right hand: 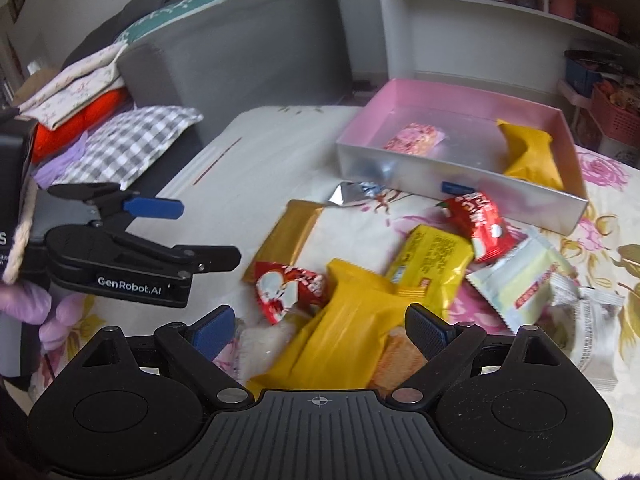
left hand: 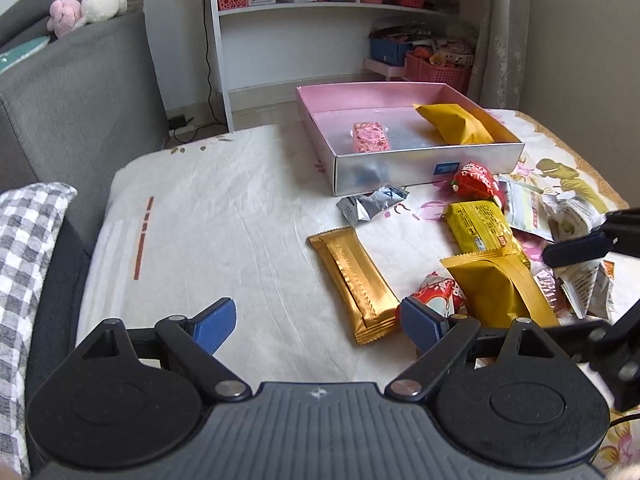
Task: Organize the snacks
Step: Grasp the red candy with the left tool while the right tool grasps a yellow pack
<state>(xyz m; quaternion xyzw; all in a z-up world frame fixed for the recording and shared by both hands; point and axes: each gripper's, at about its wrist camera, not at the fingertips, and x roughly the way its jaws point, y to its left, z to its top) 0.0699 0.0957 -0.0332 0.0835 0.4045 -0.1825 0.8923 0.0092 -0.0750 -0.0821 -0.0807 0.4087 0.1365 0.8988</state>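
Bedding (left hand: 240,208) serves as the work surface, with a floral cloth (right hand: 600,184) under the snacks on the right, likely to keep wrappers together.

Box (left hand: 428,160) sits at the far side, its pink-lined inside open to the top, evidently the place where snacks are gathered. It already holds a yellow pouch (left hand: 456,122) at the right and a pink bar (left hand: 370,136) near the middle, so sorting looks barely begun.

Pile of loose snacks lies near and right of the box: a gold bar (left hand: 352,280) at the left edge, a yellow pack (left hand: 480,228), a red pack (left hand: 476,178), a silver wrapper (left hand: 370,202) by the box wall.

Left gripper (left hand: 316,320) hangs spread wide with nothing between its fingers, the near end of the gold bar just inside its right finger, probably lining up on that bar.

Right gripper (right hand: 320,332) is also spread and empty, poised over a second yellow pouch (right hand: 344,328), seemingly its next pick.
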